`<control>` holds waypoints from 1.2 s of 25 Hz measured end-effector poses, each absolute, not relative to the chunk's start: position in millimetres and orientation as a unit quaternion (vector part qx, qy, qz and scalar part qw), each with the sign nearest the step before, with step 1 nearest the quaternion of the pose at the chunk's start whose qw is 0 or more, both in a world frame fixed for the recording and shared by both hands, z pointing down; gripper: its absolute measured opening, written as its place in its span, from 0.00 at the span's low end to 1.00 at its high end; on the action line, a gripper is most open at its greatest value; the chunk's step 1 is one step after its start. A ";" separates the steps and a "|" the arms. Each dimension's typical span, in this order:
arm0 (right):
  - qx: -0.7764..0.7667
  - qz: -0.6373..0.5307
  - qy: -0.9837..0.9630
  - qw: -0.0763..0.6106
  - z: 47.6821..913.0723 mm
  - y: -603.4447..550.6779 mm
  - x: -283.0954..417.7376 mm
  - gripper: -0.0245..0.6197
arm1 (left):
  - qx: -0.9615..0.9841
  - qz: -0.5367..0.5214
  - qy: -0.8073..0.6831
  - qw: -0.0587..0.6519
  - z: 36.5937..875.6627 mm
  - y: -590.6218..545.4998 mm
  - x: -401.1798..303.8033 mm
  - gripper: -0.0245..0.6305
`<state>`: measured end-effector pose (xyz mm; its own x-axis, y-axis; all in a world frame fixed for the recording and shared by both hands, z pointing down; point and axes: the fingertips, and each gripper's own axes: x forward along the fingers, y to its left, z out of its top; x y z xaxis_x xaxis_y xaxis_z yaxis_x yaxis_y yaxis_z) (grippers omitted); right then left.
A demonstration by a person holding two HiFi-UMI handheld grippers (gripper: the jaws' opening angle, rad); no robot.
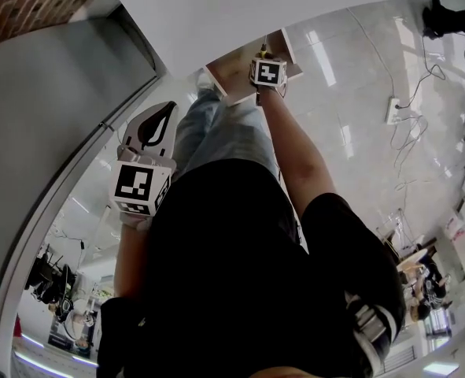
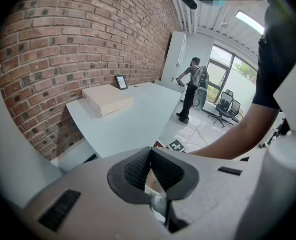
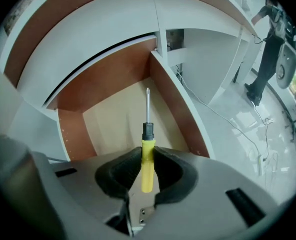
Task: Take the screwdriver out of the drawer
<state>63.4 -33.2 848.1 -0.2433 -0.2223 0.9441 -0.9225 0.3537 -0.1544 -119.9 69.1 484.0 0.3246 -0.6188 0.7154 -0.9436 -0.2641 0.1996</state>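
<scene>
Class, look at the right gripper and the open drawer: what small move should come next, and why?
Probably raise the right gripper straight up, away from the drawer. Its jaws clamp the yellow handle of the screwdriver, whose shaft points down into the open drawer, so a straight rise should carry it clear of the walls.

The drawer [image 1: 230,75] is taken as the landmark. The head view is set high above the drawer and pointed steeply down past the person's torso [image 1: 232,274], so the drawer is seen far off, near the upper edge. The right gripper view is carried on the right gripper [image 3: 146,155], close above the drawer, and is aimed along the jaws into its open box. The left gripper view is carried on the left gripper [image 2: 150,153], off to the drawer's side, and is faced across a white tabletop [image 2: 132,124] toward a brick wall [image 2: 62,59]. The drawer is shared by the head and right gripper views. The right gripper's marker cube [image 2: 176,145] is shared by the head and left gripper views.
</scene>
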 end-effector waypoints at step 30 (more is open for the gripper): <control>0.477 0.353 -0.724 0.351 661.6 -47.1 118.0 0.17 | 0.803 0.208 -0.493 0.262 446.5 9.6 -107.1 0.04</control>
